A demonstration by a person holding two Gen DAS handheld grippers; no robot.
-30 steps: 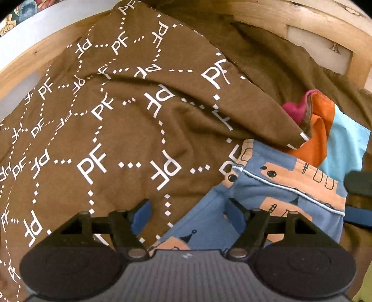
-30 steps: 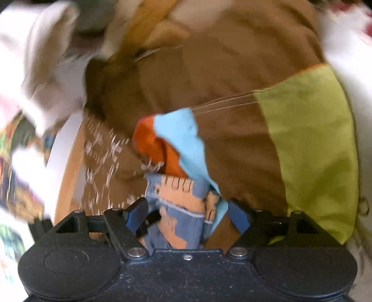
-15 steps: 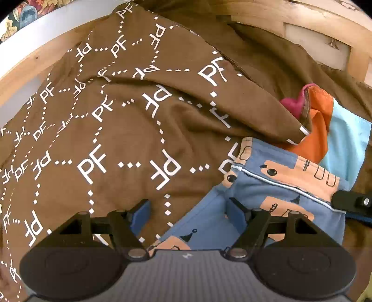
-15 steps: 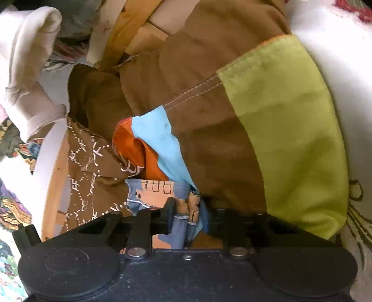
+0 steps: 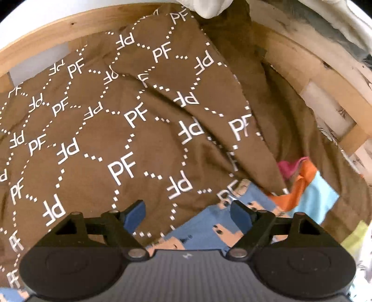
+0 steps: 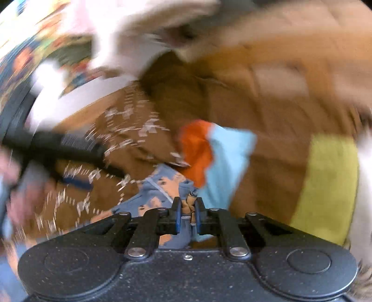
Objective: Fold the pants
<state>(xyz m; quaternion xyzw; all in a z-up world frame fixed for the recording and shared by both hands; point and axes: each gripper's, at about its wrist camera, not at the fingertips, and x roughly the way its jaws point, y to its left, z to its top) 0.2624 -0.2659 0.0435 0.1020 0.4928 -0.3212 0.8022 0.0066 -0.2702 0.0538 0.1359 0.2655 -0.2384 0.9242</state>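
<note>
The blue pants (image 5: 204, 230) with an orange pattern lie partly under a brown "PF" printed cloth (image 5: 130, 139) inside a wooden crate. My left gripper (image 5: 189, 212) is open, its fingers straddling the edge where the pants meet the brown cloth. In the right wrist view, which is motion-blurred, my right gripper (image 6: 187, 212) is shut on a bunched fold of the blue pants (image 6: 153, 192). The left gripper also shows in the right wrist view (image 6: 69, 151) as a dark blur at the left.
An orange (image 5: 302, 183), light blue (image 5: 318, 197) and pink (image 5: 290, 166) garment lies to the right of the pants. A brown and lime green cloth (image 6: 325, 185) lies at the right. The wooden crate rim (image 5: 302, 60) surrounds the pile. A white cloth (image 5: 209, 7) hangs at the top.
My right gripper went from open to shut on the pants and is now moving fast with them. My left gripper has shifted its view further over the brown cloth and stayed open.
</note>
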